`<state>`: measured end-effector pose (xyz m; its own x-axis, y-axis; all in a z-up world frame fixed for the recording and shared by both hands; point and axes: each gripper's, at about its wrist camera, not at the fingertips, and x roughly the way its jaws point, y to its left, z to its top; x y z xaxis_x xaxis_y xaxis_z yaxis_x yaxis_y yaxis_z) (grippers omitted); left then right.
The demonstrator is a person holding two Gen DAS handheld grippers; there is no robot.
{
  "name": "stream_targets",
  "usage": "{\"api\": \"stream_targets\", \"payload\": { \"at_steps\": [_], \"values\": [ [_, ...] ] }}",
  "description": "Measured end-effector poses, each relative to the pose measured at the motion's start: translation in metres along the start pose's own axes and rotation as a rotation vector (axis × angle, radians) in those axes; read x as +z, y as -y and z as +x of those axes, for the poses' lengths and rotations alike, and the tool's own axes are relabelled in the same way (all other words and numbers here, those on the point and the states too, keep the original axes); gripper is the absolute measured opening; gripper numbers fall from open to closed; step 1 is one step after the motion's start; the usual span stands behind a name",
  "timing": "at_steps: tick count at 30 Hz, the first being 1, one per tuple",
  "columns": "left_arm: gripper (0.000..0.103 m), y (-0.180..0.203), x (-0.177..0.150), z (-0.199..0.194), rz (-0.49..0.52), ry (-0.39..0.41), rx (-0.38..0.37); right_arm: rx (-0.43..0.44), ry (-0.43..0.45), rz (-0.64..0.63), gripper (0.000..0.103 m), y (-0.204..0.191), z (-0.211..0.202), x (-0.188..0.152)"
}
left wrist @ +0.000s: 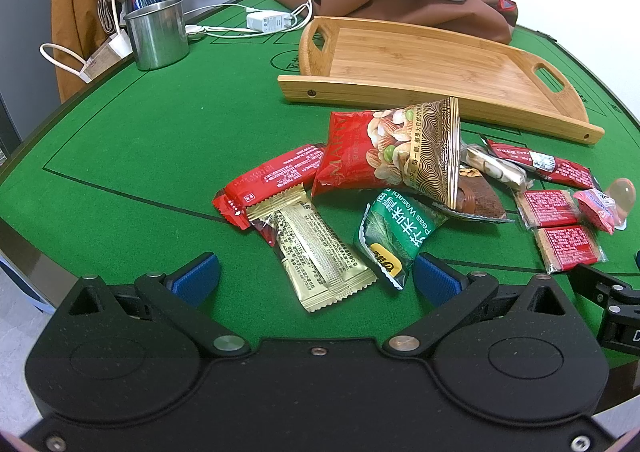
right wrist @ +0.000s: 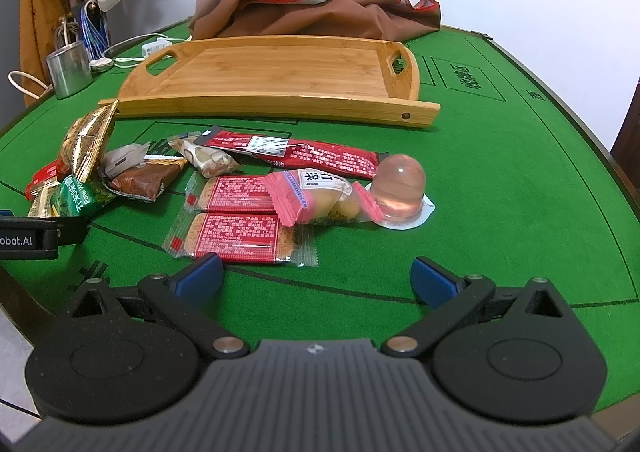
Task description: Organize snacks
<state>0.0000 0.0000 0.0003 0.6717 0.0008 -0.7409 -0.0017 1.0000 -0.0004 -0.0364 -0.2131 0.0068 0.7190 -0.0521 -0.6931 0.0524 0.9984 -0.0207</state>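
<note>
The snacks lie loose on the green felt worktop [right wrist: 500, 180], just in front of the empty bamboo tray [right wrist: 280, 72], none of them yet in it. On the left of the heap a mixed-nuts bag [left wrist: 384, 152] leans over a green wasabi-peas packet [left wrist: 394, 232], a gold-wrapped bar [left wrist: 316, 252] and a long red bar [left wrist: 268, 180]. On the right sit two red-labelled cracker packs [right wrist: 240, 216], a pink-wrapped snack [right wrist: 316, 192] and a clear jelly cup [right wrist: 398, 184].

The left gripper [left wrist: 316, 280] hovers low over the gold bar and the peas packet with its blue fingers [left wrist: 198, 278] spread wide and empty. The right gripper [right wrist: 316, 276] is likewise released, holding nothing, just short of the nearer cracker pack.

The likely trouble is the overlap: closing on the gold bar could also catch the peas packet or the red bar beneath it, and tugging either may tip the leaning nuts bag. Flat, slick wrappers may slide out of the pads or be pushed along the felt. The domed jelly cup looks prone to squirting sideways if pinched. The two grippers are close and could collide.

A brown chocolate-coloured packet [right wrist: 140, 176] is half buried, its label unreadable. The left view cuts off the right gripper at the edge. What lies under the nuts bag cannot be made out.
</note>
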Motion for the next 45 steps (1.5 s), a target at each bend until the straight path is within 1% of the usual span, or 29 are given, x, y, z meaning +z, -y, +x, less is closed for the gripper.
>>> {"api": "stream_targets", "payload": {
  "at_steps": [8, 18, 22, 24, 28, 32, 34, 36, 38, 41, 45],
  "values": [
    [0.103, 0.000, 0.000, 0.000, 0.002, 0.001, -0.001, 0.000, 0.005, -0.007, 0.103, -0.002, 0.004, 0.000],
    [0.103, -0.004, 0.001, 0.000, 0.010, 0.043, -0.008, 0.017, 0.010, -0.018, 0.103, 0.000, 0.005, -0.003],
    [0.103, -0.005, 0.004, 0.002, 0.013, 0.025, -0.016, 0.013, -0.002, -0.010, 0.103, -0.001, 0.005, 0.000],
    [0.103, -0.007, 0.004, 0.000, -0.003, 0.020, -0.020, 0.038, 0.006, -0.001, 0.103, -0.002, 0.004, 0.000],
    [0.103, -0.015, 0.001, -0.012, -0.034, 0.072, -0.098, 0.089, 0.016, 0.003, 0.099, -0.004, 0.002, 0.003],
    [0.103, -0.015, 0.001, -0.024, -0.013, 0.126, -0.129, 0.109, 0.026, 0.002, 0.094, -0.007, 0.002, 0.006],
    [0.100, -0.014, 0.002, -0.028, -0.005, 0.143, -0.143, 0.109, 0.042, 0.002, 0.091, -0.007, 0.001, 0.009],
    [0.097, -0.012, 0.005, -0.031, -0.002, 0.158, -0.156, 0.110, 0.065, 0.011, 0.091, -0.004, -0.001, 0.012],
    [0.097, -0.010, 0.011, -0.033, 0.005, 0.181, -0.160, 0.100, 0.087, 0.026, 0.091, 0.002, -0.003, 0.018],
    [0.097, -0.007, 0.022, -0.031, 0.022, 0.209, -0.168, 0.078, 0.098, 0.031, 0.091, 0.010, 0.000, 0.025],
    [0.099, -0.002, 0.036, -0.019, 0.022, 0.201, -0.213, 0.075, 0.096, 0.031, 0.091, 0.017, 0.006, 0.031]
  ]
}}
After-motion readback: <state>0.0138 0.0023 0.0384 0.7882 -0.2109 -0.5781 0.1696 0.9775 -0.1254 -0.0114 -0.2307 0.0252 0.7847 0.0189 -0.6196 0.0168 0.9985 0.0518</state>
